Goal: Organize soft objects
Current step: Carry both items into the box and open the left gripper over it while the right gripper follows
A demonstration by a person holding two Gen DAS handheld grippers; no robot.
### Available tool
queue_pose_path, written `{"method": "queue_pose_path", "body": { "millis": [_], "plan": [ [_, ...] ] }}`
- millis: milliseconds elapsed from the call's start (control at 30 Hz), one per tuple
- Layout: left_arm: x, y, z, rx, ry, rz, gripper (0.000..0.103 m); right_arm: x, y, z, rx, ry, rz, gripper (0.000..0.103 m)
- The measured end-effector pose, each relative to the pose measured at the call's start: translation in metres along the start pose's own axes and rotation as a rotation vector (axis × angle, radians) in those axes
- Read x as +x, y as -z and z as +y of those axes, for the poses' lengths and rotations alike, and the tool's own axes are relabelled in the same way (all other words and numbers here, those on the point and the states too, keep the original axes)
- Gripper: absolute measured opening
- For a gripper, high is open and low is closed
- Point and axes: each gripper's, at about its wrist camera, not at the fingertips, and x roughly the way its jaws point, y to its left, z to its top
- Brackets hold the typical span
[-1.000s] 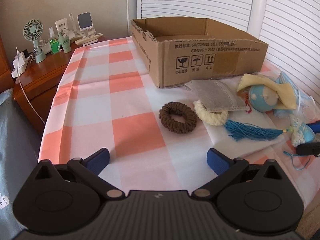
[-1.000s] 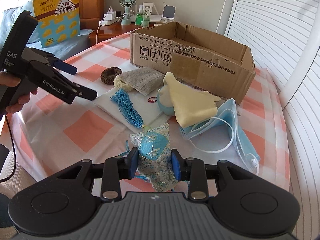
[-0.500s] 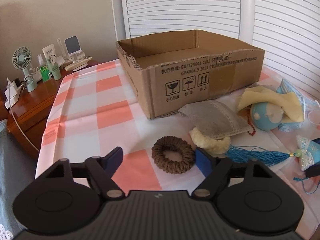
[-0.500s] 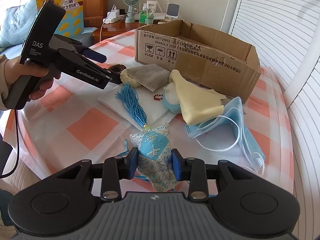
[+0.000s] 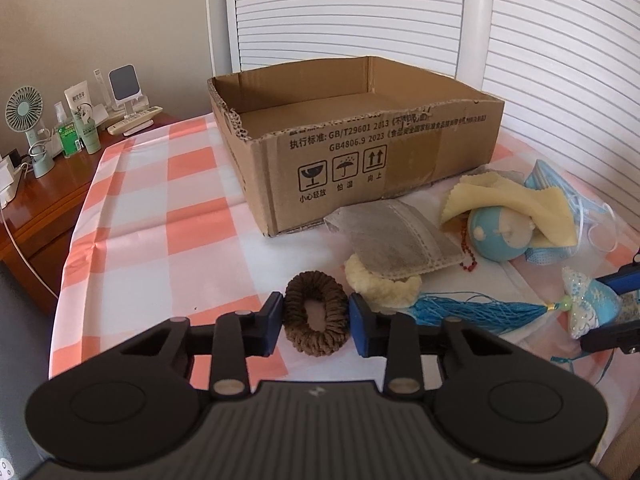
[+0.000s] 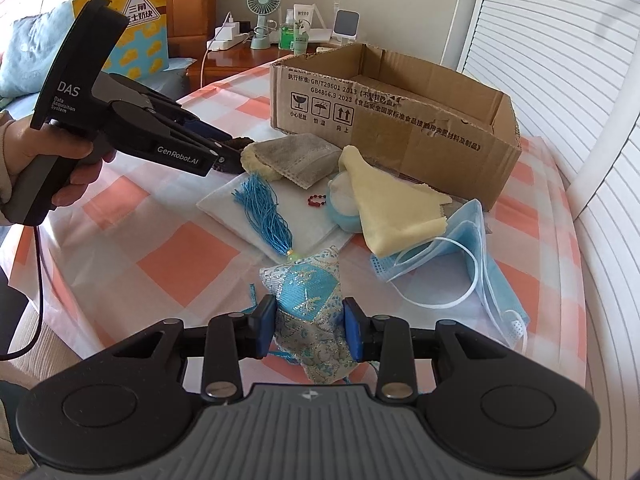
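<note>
The brown scrunchie [image 5: 316, 322] was held between the two blue pads of the left gripper [image 5: 317, 325], which was closed on it from both sides; it lay on the checked tablecloth [image 5: 160, 208] with its long axis running away from the camera, toward the cardboard box [image 5: 360, 148], and its hole was squeezed into a narrow slit. A cream scrunchie [image 5: 384, 292] was found just beside it on the right, partly covered by a grey pouch [image 5: 396, 240]. The right gripper [image 6: 309, 328] was closed on a blue embroidered sachet [image 6: 310, 300], whose pointed upper corner was directed toward the box and whose lower end hung down between the pads. A blue tassel [image 6: 266, 210] was attached at that corner and lay stretched on a white cloth [image 6: 312, 220], pointing away toward the grey pouch. A yellow cloth [image 6: 392, 208] was draped over a blue round toy [image 6: 340, 210], and a blue face mask [image 6: 480, 264] lay to the right, near the table edge. The box was open at the top, with its printed long side turned to the grippers. Open tablecloth was seen to the left of the box, up to the wooden nightstand [image 5: 44, 196] where a small fan [image 5: 24, 120] stood.
</note>
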Motion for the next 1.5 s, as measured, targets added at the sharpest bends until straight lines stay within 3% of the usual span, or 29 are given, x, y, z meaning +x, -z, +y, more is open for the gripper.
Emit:
{"method": "queue_pose_path", "body": {
  "millis": [400, 800, 1100, 1433, 1467, 1500],
  "plan": [
    [-0.047, -0.006, 0.003, 0.030, 0.039, 0.048, 0.032, -0.031, -0.020, -0.007, -0.028, -0.017, -0.056, 0.040],
    [-0.071, -0.067, -0.005, 0.085, 0.109, 0.015, 0.031, -0.059, -0.066, -0.039, -0.053, -0.002, -0.150, 0.040],
    [-0.037, -0.139, -0.001, 0.106, 0.082, -0.036, 0.031, -0.057, -0.103, -0.081, -0.014, 0.059, -0.184, 0.040],
    [0.042, -0.203, 0.013, 0.099, 0.009, -0.016, 0.032, -0.042, -0.136, -0.125, 0.037, 0.110, -0.196, 0.040],
    [0.051, -0.207, 0.015, 0.088, 0.002, -0.013, 0.033, -0.040, -0.138, -0.128, 0.038, 0.114, -0.198, 0.040],
    [0.059, -0.211, 0.016, 0.079, -0.005, -0.013, 0.041, -0.038, -0.140, -0.131, 0.042, 0.116, -0.198, 0.040]
  ]
}}
